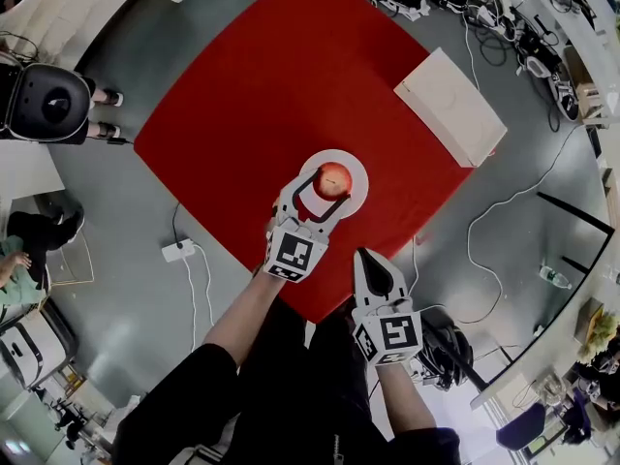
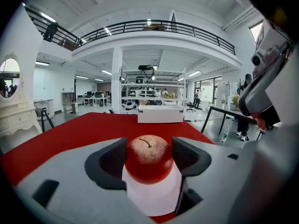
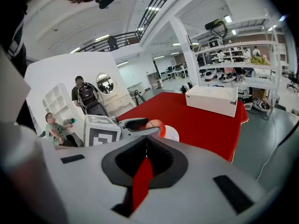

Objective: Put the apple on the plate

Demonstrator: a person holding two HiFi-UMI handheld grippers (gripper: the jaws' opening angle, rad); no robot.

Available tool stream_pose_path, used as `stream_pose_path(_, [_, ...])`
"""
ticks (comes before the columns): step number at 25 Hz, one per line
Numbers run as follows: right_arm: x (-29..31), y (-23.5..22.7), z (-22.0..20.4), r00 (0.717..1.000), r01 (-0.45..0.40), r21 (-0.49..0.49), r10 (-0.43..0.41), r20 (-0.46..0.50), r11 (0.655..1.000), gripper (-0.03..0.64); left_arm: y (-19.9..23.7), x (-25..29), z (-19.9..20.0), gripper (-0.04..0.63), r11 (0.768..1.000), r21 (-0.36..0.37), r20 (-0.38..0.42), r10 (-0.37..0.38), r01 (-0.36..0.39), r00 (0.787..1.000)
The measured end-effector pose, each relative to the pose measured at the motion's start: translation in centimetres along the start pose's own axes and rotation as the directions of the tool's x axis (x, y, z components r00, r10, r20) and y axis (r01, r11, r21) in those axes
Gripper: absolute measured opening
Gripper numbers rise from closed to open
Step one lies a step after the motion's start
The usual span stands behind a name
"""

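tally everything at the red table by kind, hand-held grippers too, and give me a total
apple: 1
plate: 1
white box: 1
hand-held gripper: 2, the left hand-held gripper and the right hand-held gripper
Total: 5

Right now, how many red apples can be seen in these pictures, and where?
1. The red round apple is held between the jaws of the left gripper, over the white round plate on the red cloth. No other apple shows.
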State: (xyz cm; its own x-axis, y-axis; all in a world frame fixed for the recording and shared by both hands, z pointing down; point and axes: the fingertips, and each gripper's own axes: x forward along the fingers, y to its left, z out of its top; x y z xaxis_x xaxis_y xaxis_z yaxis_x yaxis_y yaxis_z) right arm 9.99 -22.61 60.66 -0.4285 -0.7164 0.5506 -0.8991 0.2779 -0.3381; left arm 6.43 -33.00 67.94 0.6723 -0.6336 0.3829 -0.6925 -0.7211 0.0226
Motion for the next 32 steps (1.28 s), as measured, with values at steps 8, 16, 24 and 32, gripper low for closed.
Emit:
stream_pose_path(8, [-0.1, 0.0, -1.1, 1.000, -0.007, 0.016, 0.007, -0.018, 1.000, 0.011, -0.2, 0.8, -0.3, 0.301, 1.000, -0.006, -0.005, -0.001, 0.001, 1.000])
stream_pose_path(16, [-0.4, 0.2, -1.6, 0.999, -0.019, 0.019, 0.020, -0.027, 1.000, 0.011, -0.9, 0.7, -1.1, 0.301, 1.000, 0.017, -0.029, -0.011, 0.012, 1.000])
stream_pose_path(24, [-0.3, 0.4, -1.2, 1.000, -0.017, 0.016, 0.018, -0.023, 1.000, 0.011, -0.7, 0.8, -1.3, 0.302, 0.999, 0.016, -0.039, -0.031, 0.032, 0.999])
stream_pose_path(32, [-0.6, 0.4, -1.0, 1.000, -0.009, 0.016, 0.009, -0.018, 1.000, 0.011, -0.5, 0.6, -1.0, 0.305, 1.000, 0.007, -0.021, -0.020, 0.020, 1.000])
